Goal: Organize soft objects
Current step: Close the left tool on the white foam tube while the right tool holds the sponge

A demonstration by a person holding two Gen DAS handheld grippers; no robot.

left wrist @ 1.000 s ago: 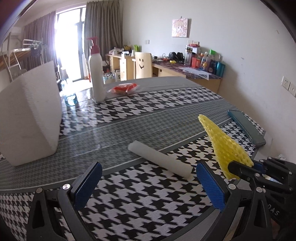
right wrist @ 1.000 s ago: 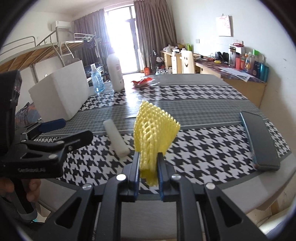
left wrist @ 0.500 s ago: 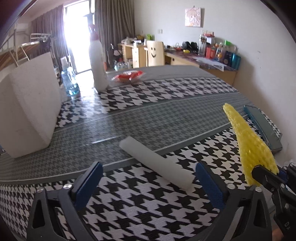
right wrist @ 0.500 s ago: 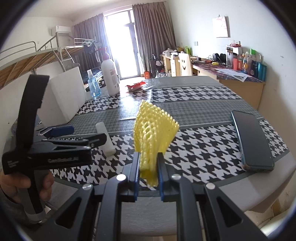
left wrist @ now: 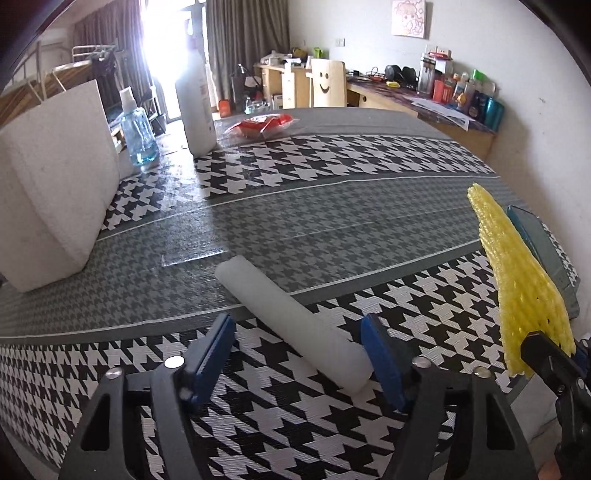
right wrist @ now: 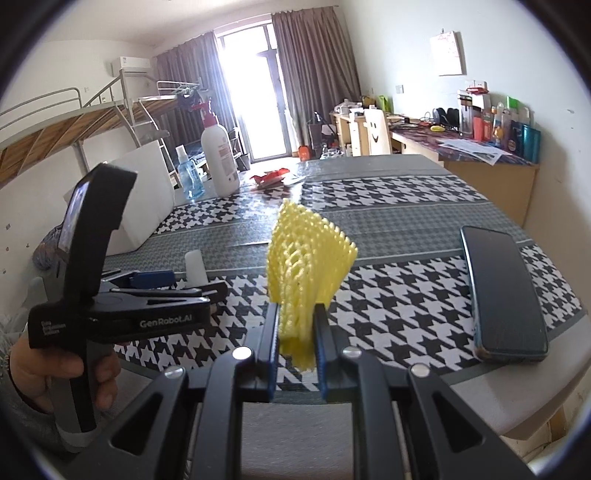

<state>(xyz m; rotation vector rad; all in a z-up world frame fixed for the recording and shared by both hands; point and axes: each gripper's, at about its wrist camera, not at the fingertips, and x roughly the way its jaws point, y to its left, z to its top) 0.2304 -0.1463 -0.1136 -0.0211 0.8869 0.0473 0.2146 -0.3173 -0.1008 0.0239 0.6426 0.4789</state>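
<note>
My left claw (left wrist: pixel 299 354) is wide, right over the near end of the white foam roll (left wrist: pixel 291 321) — it slants away leftward on the desk (left wrist: pixel 332 229). My right claw (right wrist: pixel 295 332) holds the yellow foam net (right wrist: pixel 306 258).

A phone (right wrist: pixel 504 291) lies flat near the table's (left wrist: pixel 332 229) edge.

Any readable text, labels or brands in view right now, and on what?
"GenRobot.AI": white print on the black left gripper, seen from the right wrist.
Small white print near its handle: too small to read.
Tall white pump bottle label: blurred.
Wall picture: no legible text.
</note>
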